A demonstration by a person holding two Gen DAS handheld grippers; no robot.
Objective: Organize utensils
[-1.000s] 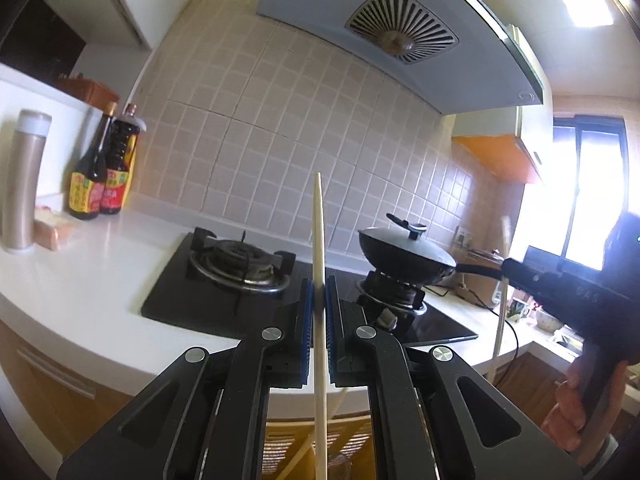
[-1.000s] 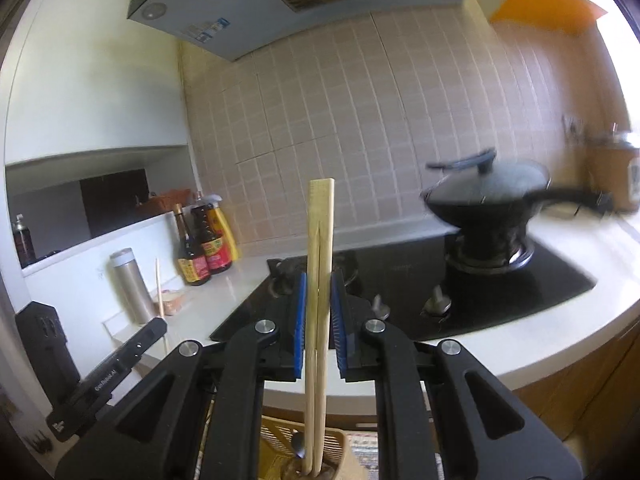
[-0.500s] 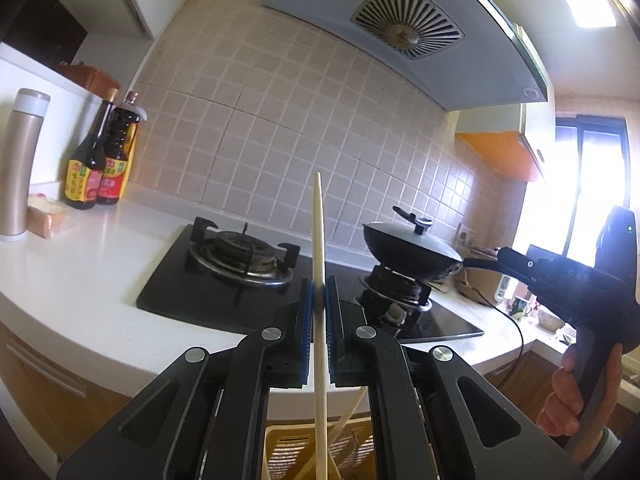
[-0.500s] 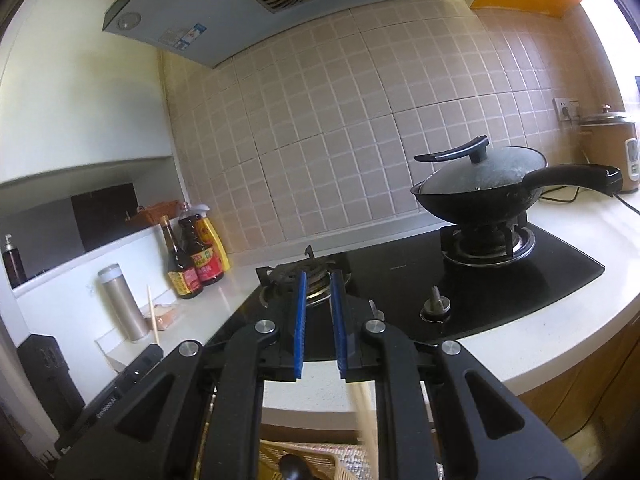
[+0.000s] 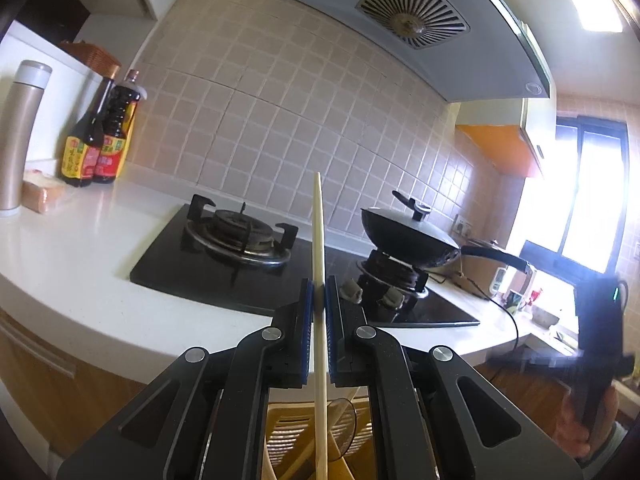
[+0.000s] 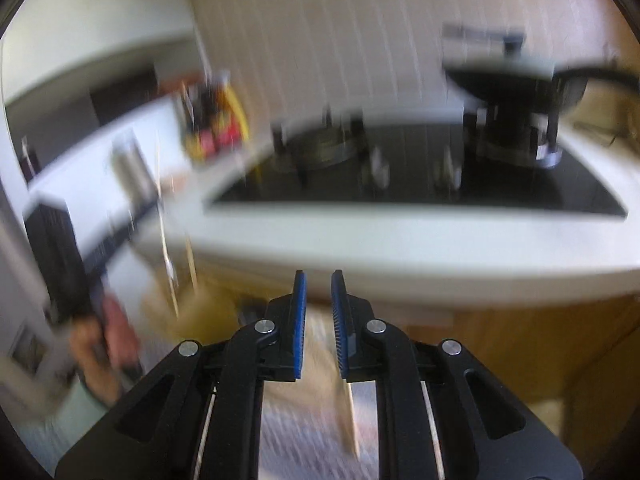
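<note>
A kitchen with a white countertop (image 5: 100,248) that curves along a wall of beige square tiles. At far left stands a tall metal flask (image 5: 18,136), then two dark sauce bottles (image 5: 96,136) against the wall. In the middle, set into the counter, is a black glass hob (image 5: 224,276) with an uncovered gas burner (image 5: 240,236); to its right a lidded black wok (image 5: 408,236) sits on the second burner. Above hangs a pale grey extractor hood (image 5: 400,28), and at far right a bright window (image 5: 592,184). In the foreground the left gripper (image 5: 319,300) is clamped on a single pale wooden chopstick (image 5: 318,240), held upright — its lower end reaches down toward a woven yellow basket (image 5: 288,432) below the counter edge. The right wrist view is heavily blurred; the right gripper (image 6: 319,304) shows a narrow gap between its blue pads with nothing gripped — the jaws stand slightly apart.
</note>
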